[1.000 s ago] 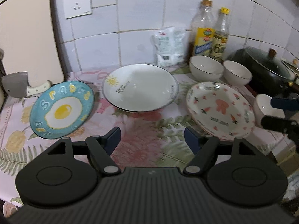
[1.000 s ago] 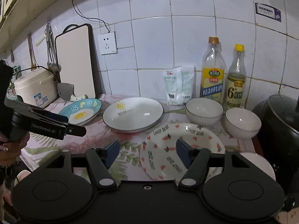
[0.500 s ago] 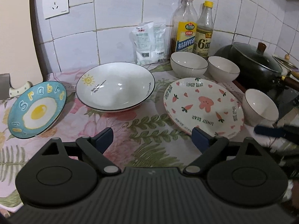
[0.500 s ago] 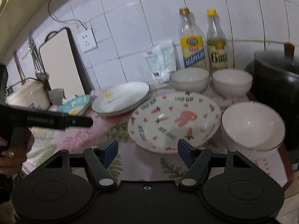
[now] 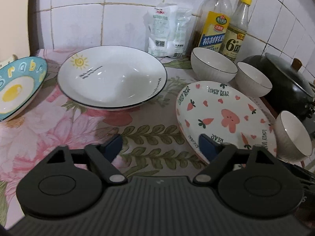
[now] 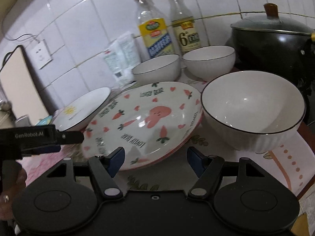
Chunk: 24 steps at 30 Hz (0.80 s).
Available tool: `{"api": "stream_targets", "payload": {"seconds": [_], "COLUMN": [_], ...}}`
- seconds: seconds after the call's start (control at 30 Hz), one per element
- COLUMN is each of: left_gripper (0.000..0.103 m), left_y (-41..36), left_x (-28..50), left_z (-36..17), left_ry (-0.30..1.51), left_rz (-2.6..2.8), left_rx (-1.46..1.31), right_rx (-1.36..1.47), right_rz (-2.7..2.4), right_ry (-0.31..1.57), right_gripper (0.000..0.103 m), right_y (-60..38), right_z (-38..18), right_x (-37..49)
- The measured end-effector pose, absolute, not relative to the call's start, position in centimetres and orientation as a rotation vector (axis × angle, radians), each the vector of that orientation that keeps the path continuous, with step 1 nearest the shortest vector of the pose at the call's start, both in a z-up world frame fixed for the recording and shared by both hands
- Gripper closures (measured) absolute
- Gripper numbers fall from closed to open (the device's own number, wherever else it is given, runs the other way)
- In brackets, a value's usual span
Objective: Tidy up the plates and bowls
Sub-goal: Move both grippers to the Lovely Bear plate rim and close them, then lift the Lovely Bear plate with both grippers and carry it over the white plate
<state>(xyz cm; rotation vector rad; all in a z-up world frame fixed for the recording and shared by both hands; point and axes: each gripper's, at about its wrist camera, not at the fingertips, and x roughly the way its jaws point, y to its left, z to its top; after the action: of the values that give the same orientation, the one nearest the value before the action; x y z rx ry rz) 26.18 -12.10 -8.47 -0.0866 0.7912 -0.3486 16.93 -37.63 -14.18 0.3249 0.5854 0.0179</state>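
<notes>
Above the floral counter, the left gripper (image 5: 160, 147) is closing on nothing while the right gripper (image 6: 155, 161) stays spread.

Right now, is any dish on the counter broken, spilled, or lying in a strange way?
Nothing looks broken or spilled. One oddity: the blue egg plate at the far left leans tilted, its back edge raised, while the sun plate and the carrot plate lie flat. All three bowls stand upright.

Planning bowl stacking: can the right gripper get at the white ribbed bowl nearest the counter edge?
Probably yes: the right gripper is open, and the white ribbed bowl sits just ahead to its right, nothing between them.
</notes>
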Motion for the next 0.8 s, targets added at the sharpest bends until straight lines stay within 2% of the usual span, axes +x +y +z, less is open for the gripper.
{"api": "stream_targets", "payload": {"seconds": [0.17, 0.23, 0.33, 0.4, 0.47, 0.7, 0.77, 0.8], "left_gripper": [0.049, 0.064, 0.072, 0.074, 0.074, 0.076, 0.082, 0.082], "left_y": [-13.5, -13.8, -13.9, -14.0, -14.2, -15.1, -15.3, -15.4], "left_x": [26.7, 26.9, 27.2, 27.3, 27.3, 26.9, 26.7, 26.6], "left_z": [-9.3, -9.6, -10.1, -10.5, -10.7, -11.0, -11.0, -11.0], "left_ry": [0.794, 0.796, 0.803, 0.805, 0.795, 0.755, 0.747, 0.747], "left_rz": [-0.391, -0.397, -0.415, -0.425, -0.423, -0.408, -0.420, -0.421], "left_rx": [-0.077, -0.094, -0.139, -0.159, -0.162, -0.145, -0.145, -0.150], "right_rx": [0.330, 0.315, 0.291, 0.283, 0.286, 0.282, 0.274, 0.275], "right_rz": [0.006, -0.015, -0.042, -0.061, -0.074, -0.086, -0.092, -0.099], "right_ry": [0.551, 0.533, 0.518, 0.511, 0.504, 0.515, 0.517, 0.518], "right_gripper": [0.030, 0.032, 0.040, 0.051, 0.056, 0.060, 0.061, 0.064], "right_y": [-37.4, -37.2, -37.1, -37.4, -37.8, -37.8, -37.7, -37.6], "right_z": [-14.6, -14.8, -14.9, -15.0, -15.1, -15.0, -14.9, -14.9], "right_x": [17.6, 17.7, 17.7, 17.7, 17.5, 17.8, 17.8, 17.8]}}
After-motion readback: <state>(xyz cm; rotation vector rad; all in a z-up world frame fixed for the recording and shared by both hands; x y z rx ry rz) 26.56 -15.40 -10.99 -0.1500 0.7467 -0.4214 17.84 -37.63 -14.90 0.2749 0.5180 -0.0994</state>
